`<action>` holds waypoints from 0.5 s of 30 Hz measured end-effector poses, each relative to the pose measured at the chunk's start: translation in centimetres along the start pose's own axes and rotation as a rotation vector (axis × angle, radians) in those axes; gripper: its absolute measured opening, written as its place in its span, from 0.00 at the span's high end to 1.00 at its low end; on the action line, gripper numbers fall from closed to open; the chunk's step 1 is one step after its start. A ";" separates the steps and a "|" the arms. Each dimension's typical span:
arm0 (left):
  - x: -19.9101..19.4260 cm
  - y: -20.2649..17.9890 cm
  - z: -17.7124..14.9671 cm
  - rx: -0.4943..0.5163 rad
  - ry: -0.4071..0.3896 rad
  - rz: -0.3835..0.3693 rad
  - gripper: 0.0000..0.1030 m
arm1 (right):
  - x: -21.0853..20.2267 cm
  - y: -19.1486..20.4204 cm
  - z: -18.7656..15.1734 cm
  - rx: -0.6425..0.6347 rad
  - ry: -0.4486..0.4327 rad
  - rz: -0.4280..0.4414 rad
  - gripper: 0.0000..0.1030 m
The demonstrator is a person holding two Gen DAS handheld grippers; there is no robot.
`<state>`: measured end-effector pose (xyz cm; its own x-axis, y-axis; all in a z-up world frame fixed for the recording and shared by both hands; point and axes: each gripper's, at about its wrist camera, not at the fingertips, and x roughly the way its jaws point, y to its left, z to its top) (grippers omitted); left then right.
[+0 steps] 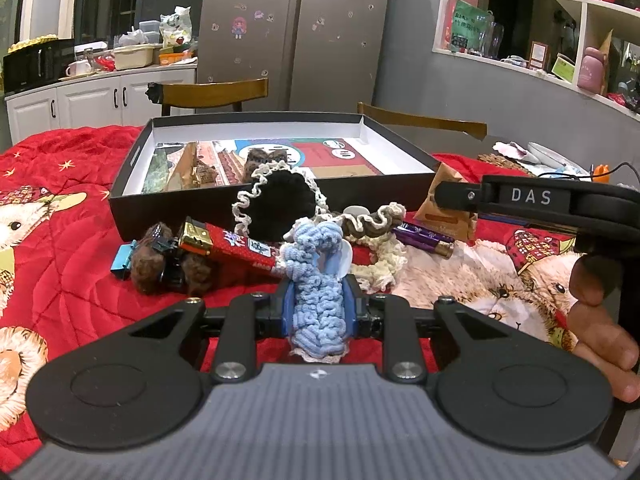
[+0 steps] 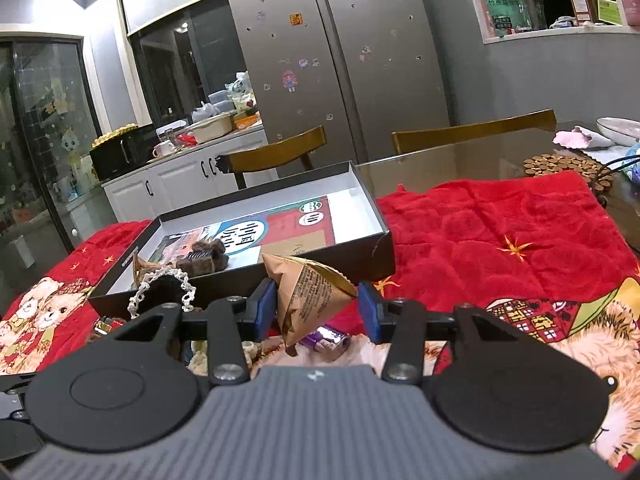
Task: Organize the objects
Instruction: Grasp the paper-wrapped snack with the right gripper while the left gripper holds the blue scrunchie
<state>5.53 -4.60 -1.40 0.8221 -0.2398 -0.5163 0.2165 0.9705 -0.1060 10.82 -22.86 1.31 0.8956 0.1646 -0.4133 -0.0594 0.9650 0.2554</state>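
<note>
Ruffled blue knit scrunchie (image 1: pixel 318 304) btwn L jaws, R agape.

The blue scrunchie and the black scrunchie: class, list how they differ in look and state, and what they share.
The blue scrunchie is all blue and pinched in the left gripper; the black scrunchie has cream trim and is ungripped, leaning against the box. Both are ruffled fabric.

Home kitchen-diner: steel fridge (image 2: pixel 340 60), white cabinets (image 1: pixel 80 100), wooden chairs (image 2: pixel 276 156).
</note>
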 end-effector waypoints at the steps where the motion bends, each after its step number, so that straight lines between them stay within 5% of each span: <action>1: 0.0 0.0 0.0 0.001 -0.001 -0.001 0.72 | 0.0 -0.1 0.0 0.005 0.002 0.003 0.53; 15: -1.0 -0.5 -0.2 0.024 -0.049 -0.010 0.72 | 0.1 0.1 -0.2 0.001 0.005 0.032 0.53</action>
<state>4.55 -4.88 -0.98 0.8444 -0.2511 -0.4731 0.2373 0.9673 -0.0898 10.80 -22.74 1.16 0.8911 0.1963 -0.4092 -0.0873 0.9589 0.2699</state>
